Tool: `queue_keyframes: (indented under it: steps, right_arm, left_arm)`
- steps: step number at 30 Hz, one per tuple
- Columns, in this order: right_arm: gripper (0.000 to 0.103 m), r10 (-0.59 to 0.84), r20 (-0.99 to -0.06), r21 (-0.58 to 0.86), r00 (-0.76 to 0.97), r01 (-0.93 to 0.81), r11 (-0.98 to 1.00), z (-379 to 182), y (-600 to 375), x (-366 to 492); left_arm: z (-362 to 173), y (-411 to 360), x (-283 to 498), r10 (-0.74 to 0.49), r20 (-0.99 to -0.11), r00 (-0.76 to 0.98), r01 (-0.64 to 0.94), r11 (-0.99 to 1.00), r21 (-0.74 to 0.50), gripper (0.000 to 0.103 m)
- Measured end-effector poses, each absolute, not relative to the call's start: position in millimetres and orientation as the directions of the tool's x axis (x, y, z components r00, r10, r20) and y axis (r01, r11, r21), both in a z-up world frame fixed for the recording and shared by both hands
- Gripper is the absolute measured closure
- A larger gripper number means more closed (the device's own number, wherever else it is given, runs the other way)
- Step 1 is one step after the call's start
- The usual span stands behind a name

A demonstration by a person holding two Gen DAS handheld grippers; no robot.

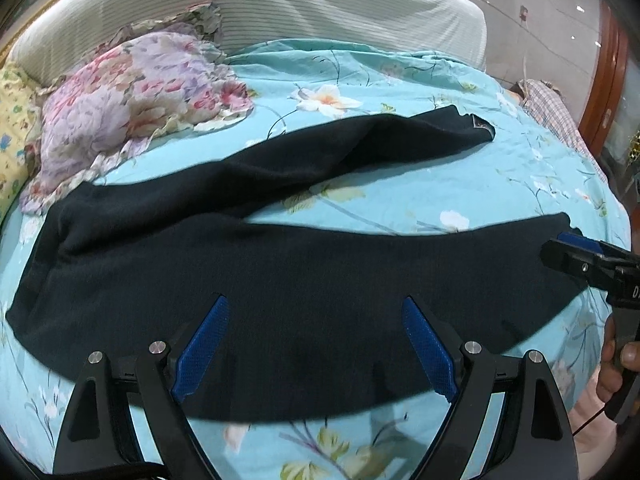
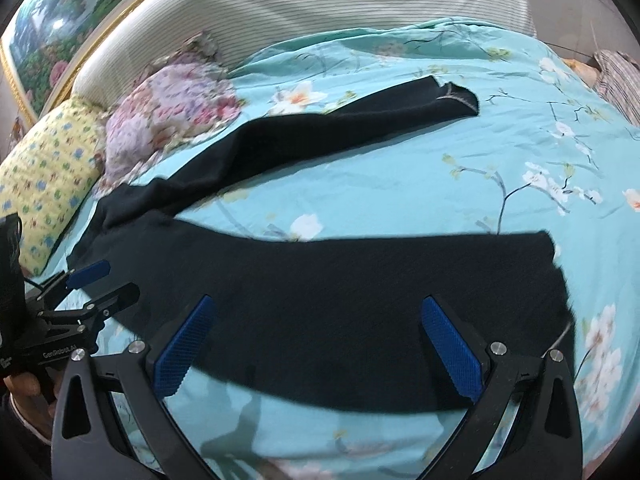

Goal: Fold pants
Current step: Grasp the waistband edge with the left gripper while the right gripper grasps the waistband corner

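Dark navy pants lie spread on a bed, waist to the left and the two legs splayed to the right in a V. The near leg runs across the front; the far leg angles toward the headboard. My left gripper is open and empty, hovering over the near leg close to the waist. My right gripper is open and empty, over the near leg toward its hem. Each gripper also shows in the other's view: the right one at the hem, the left one by the waist.
The bed has a turquoise floral cover. A crumpled floral cloth and a yellow patterned pillow lie at the left by the striped headboard. A plaid cloth lies at the bed's right edge.
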State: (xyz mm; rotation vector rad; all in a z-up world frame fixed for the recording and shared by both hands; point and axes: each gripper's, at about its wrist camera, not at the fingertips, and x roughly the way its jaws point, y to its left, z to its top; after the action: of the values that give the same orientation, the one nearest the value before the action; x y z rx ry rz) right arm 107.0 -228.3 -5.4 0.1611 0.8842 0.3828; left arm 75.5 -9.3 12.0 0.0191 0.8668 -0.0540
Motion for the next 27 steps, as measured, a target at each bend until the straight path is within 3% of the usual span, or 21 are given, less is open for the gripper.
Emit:
queue_keyframes:
  steps: [27]
  right_arm:
    - [0.000,0.411,-0.709,0.512,0.573,0.019,0.859,-0.7,-306.6,284.7]
  left_arm:
    - [20.2,-78.8,227.3,-0.039,-0.770,0.637,0.292,0.936,0.195,0.014]
